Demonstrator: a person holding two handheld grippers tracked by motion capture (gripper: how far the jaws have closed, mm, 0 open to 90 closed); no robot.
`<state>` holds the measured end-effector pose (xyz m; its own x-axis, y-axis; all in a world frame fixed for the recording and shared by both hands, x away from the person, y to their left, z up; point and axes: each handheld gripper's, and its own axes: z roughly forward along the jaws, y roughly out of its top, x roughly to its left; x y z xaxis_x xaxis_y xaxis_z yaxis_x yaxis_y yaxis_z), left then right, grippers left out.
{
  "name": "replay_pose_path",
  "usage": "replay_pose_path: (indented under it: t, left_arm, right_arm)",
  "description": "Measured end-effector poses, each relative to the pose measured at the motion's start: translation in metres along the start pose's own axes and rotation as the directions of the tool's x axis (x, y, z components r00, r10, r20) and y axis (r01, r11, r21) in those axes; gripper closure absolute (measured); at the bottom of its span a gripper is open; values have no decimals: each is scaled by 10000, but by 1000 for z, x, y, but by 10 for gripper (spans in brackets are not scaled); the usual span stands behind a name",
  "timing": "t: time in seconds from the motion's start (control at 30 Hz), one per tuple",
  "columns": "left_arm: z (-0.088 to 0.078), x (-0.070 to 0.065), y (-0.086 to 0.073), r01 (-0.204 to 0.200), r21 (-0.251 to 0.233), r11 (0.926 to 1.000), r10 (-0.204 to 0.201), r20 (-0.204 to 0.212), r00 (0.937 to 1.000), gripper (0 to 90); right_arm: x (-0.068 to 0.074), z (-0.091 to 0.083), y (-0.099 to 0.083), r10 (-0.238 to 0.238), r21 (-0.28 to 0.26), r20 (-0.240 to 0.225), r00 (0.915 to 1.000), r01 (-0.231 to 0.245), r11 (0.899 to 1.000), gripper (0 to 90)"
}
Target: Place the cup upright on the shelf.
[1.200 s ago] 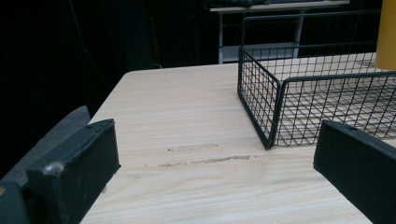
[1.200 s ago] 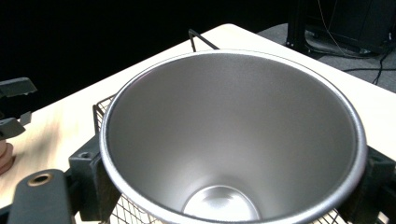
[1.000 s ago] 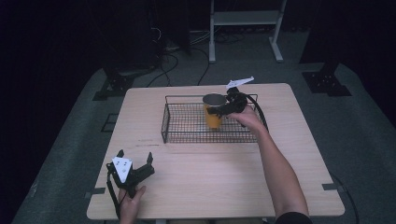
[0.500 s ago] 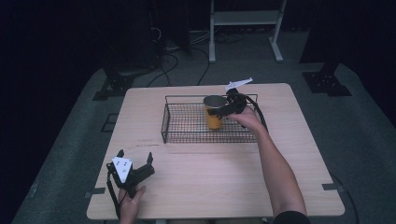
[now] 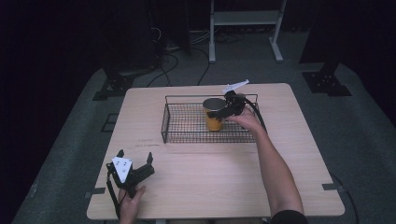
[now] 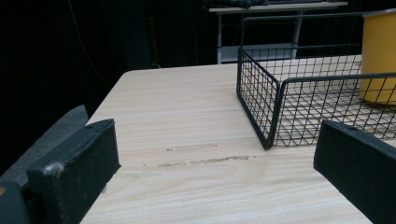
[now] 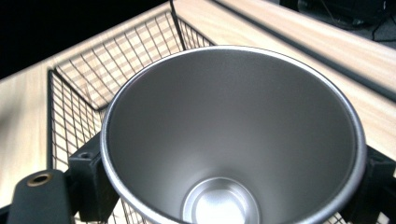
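Observation:
A yellow cup [image 5: 213,119] with a steel inside stands upright in the right half of a black wire basket [image 5: 187,97] at the table's far middle. My right gripper [image 5: 219,112] is shut on the cup near its rim, one jaw on each side. The right gripper view looks down into the empty cup [image 7: 233,140], held in my right gripper [image 7: 233,179], with the basket [image 7: 74,116] below. Whether the cup rests on the basket floor I cannot tell. My left gripper [image 5: 135,155] stands open near the front left edge, holding nothing. Beyond that left gripper [image 6: 215,140] lie the basket [image 6: 261,93] and the cup [image 6: 379,56].
The light wooden table [image 5: 201,172] has bare room between the basket and its front edge. A white metal rack [image 5: 243,21] and cables stand on the dark floor beyond the table's far edge.
The right gripper and the cup have sunk very slightly inside the basket. The left gripper has stayed where it was.

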<state>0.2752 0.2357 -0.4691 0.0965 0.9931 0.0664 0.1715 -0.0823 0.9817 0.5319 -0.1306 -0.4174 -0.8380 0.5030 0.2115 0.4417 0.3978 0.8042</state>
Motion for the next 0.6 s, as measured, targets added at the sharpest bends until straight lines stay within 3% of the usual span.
replay_pose_path:
  t: [0.3,0.6]
  left_arm:
    - [0,0,0,7,-4,10000,-7,2,10000,0]
    - [0,0,0,-34,29,10000,34,-16,10000,0]
  right_arm:
    - [6,2,-1,-587,20,136,9982,587,9983,111]
    - [11,1,0,-1073,390,244,9939,1063,9936,83]
